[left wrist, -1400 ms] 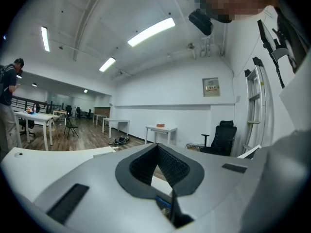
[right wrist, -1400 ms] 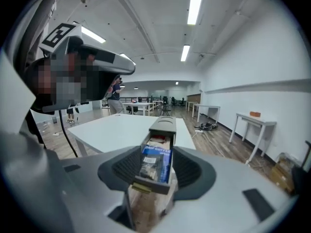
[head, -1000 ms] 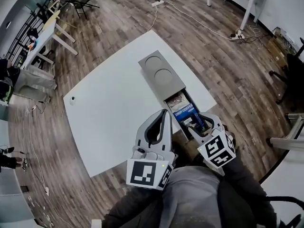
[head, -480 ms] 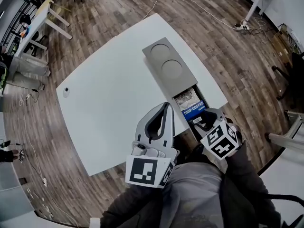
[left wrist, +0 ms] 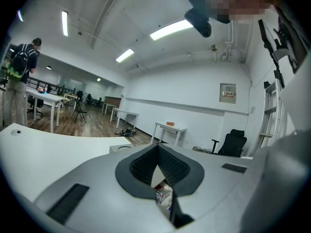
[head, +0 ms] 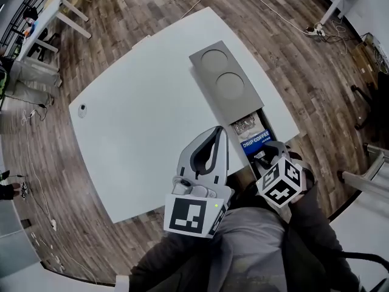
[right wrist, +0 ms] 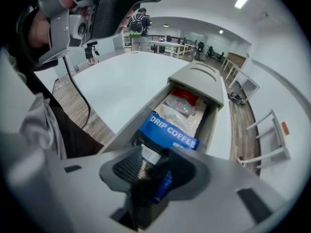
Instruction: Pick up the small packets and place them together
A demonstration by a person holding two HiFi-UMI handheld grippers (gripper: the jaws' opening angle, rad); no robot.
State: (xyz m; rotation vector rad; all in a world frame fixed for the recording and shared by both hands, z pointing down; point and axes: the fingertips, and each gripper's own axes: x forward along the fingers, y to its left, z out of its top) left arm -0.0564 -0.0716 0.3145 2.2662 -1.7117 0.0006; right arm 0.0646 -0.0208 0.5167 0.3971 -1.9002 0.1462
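A grey drawer box [head: 225, 81] lies on the white table [head: 140, 120] with its drawer pulled out toward me. Inside lie a blue DRIP COFFEE packet [head: 255, 140] [right wrist: 170, 130], a silvery packet [head: 245, 125] [right wrist: 182, 108] and a red one [right wrist: 187, 95]. My right gripper [head: 267, 155] [right wrist: 153, 161] points steeply down into the drawer's near end. Its jaws have just been closing, and a small dark packet with a white label [right wrist: 149, 154] sits between them. My left gripper [head: 217, 131] [left wrist: 158, 147] hangs shut and empty over the table, just left of the drawer.
A small dark object [head: 82, 108] lies near the table's far left edge. Wood floor surrounds the table, with cables [head: 285, 17] at the far right and desks [head: 48, 17] at the far left. A person with a backpack [left wrist: 22, 62] stands far back.
My right gripper has tipped steeper and sunk into the drawer's near end, covering more of the blue packet. The left gripper has edged a little toward the drawer.
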